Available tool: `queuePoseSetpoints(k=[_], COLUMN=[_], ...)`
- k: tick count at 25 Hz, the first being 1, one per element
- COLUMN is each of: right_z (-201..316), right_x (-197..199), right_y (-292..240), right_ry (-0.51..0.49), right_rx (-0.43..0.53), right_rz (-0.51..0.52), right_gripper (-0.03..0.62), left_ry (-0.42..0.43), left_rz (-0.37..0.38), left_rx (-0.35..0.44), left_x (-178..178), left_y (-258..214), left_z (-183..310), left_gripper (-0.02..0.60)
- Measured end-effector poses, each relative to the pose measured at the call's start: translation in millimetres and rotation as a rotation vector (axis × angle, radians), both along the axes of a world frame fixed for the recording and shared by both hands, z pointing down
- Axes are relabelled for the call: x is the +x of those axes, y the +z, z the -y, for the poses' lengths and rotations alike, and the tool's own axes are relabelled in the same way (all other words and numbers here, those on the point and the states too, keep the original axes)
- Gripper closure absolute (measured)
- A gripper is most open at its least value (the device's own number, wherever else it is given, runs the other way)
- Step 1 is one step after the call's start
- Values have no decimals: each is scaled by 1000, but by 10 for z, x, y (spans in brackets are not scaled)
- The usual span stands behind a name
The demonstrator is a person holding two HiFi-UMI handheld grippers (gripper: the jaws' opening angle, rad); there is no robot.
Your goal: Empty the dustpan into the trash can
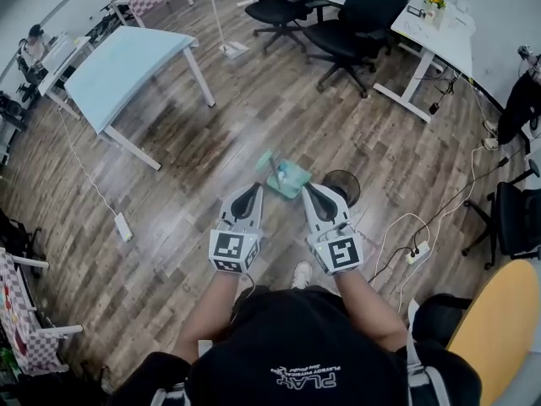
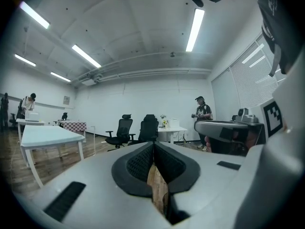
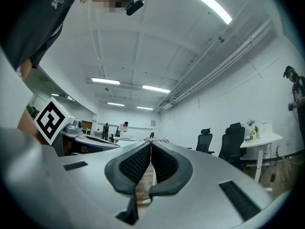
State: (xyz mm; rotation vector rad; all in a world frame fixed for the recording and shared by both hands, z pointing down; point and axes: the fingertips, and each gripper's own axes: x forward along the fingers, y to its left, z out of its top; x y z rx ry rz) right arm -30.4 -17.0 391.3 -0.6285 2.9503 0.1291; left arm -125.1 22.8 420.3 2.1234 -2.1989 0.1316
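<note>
In the head view a green dustpan (image 1: 286,177) with pale scraps in it lies on the wooden floor just beyond my two grippers. A round black trash can (image 1: 346,184) stands to its right, partly hidden behind my right gripper (image 1: 308,189). My left gripper (image 1: 254,189) is held beside it, both pointing toward the dustpan from above and apart from it. In the left gripper view the left gripper (image 2: 153,145) has its jaws pressed together with nothing between them. In the right gripper view the right gripper (image 3: 150,145) is likewise shut and empty.
A light blue table (image 1: 127,66) stands at the far left, black office chairs (image 1: 355,15) and a white desk (image 1: 435,28) at the back. Power strips with cables (image 1: 417,255) lie on the floor to the right. A person (image 2: 202,114) stands by the far desk.
</note>
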Motion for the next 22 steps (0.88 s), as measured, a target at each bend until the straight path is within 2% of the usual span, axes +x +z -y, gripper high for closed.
queuePoseSetpoints(k=[4,9,16,22], right_z=[184,452,848,1104], right_x=[18,-55,-287,-680], right_y=[37,110,406,322], right_ry=[6,7,50,73], right_rx=[-12,0,-27,-16], right_rz=[11,-8,-62,-75], right_gripper=[571,571,571,570], left_ry=[-34,-36,36,85], left_rz=[-14,-26,-76,-65], left_rx=[-4,-17,-9,-19], left_x=[-47,-137,-366,-698], left_y=[57,139,344,353], left_z=[108,302,672,1046], left_gripper=[557,557,557,557])
